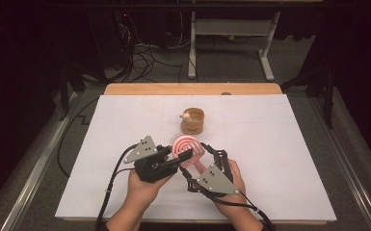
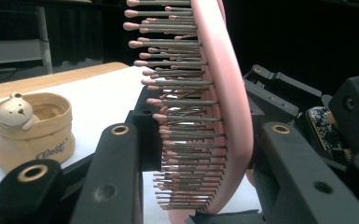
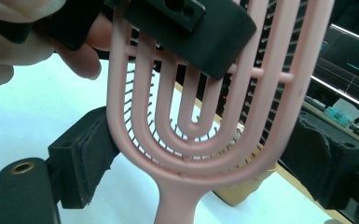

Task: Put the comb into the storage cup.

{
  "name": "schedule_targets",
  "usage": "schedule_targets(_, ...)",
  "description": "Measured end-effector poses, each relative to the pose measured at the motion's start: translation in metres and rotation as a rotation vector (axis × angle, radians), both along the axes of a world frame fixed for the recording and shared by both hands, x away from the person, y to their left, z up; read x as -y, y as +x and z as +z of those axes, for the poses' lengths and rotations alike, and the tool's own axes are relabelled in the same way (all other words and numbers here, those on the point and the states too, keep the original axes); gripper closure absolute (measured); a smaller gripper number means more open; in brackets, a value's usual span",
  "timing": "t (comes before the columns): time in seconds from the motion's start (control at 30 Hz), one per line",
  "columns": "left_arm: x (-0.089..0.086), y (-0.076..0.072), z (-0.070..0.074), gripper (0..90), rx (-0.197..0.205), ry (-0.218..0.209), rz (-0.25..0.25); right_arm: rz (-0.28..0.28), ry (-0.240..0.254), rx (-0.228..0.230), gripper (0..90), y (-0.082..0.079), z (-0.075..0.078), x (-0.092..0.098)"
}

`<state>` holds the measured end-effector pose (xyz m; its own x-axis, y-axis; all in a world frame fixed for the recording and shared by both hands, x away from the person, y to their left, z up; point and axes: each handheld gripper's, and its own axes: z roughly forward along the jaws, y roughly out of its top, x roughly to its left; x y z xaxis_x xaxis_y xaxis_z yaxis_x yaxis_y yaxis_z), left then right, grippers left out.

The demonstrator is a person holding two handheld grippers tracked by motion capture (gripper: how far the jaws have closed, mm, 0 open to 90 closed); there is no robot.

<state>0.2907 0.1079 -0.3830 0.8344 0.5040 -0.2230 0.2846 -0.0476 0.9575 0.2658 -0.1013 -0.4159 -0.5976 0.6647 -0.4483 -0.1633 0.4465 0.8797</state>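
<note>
White sheet covers the surface [image 1: 270, 144], with a wooden edge showing along its far side. Near the middle stands a tan cup [image 1: 193, 121] bearing a small bear figure [image 2: 12, 111] on its rim; the left gripper view shows the bear and faint lettering on the cup wall, which the high view leaves too small to read.

Pink vented hairbrush [image 1: 188, 150] is held above the surface, nearer the person than the cup, between both grippers. High view: the brush's looped back faces up. Left gripper view: brush seen edge-on, bristles [image 2: 177, 116] pointing toward the cup side. Right gripper view: the open ribs of the back, the handle [image 3: 175, 205] running down out of the frame, and the cup partly seen through and below the ribs.

Left gripper [image 1: 180, 156]: its fingers are clamped on the brush head, one on the bristle side and one on the back; the hand [image 1: 142, 185] grips the body from below, forearm entering from the bottom edge.

Right gripper [image 1: 205, 151]: its fingers stand on either side of the brush's lower head, pads set apart from the rim and not pressing. The right hand [image 1: 231, 185] lies angled in toward the left one, with the grey plate [image 1: 214, 180] on top.
</note>
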Motion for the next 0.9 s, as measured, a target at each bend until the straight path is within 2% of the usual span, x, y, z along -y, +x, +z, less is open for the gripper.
schedule_targets(0.17,-0.004,0.0,0.002,63.0,0.017,0.003,0.007,-0.002,0.016,-0.013,11.4,0.0,0.001,0.001)
schedule_targets(0.33,-0.009,0.001,0.003,63.0,0.022,-0.005,0.022,0.007,0.054,-0.064,5.8,0.002,0.001,0.002)
schedule_targets(0.5,-0.015,0.002,0.004,63.0,0.023,-0.012,0.037,0.019,0.086,-0.134,0.2,0.007,0.0,0.004)
schedule_targets(0.67,-0.02,0.003,0.005,63.0,0.036,0.002,0.056,0.03,0.129,-0.203,0.0,0.011,0.0,0.009)
schedule_targets(0.9,-0.027,0.004,0.005,63.0,0.044,0.014,0.084,0.019,0.139,-0.236,0.0,0.015,-0.002,0.018)
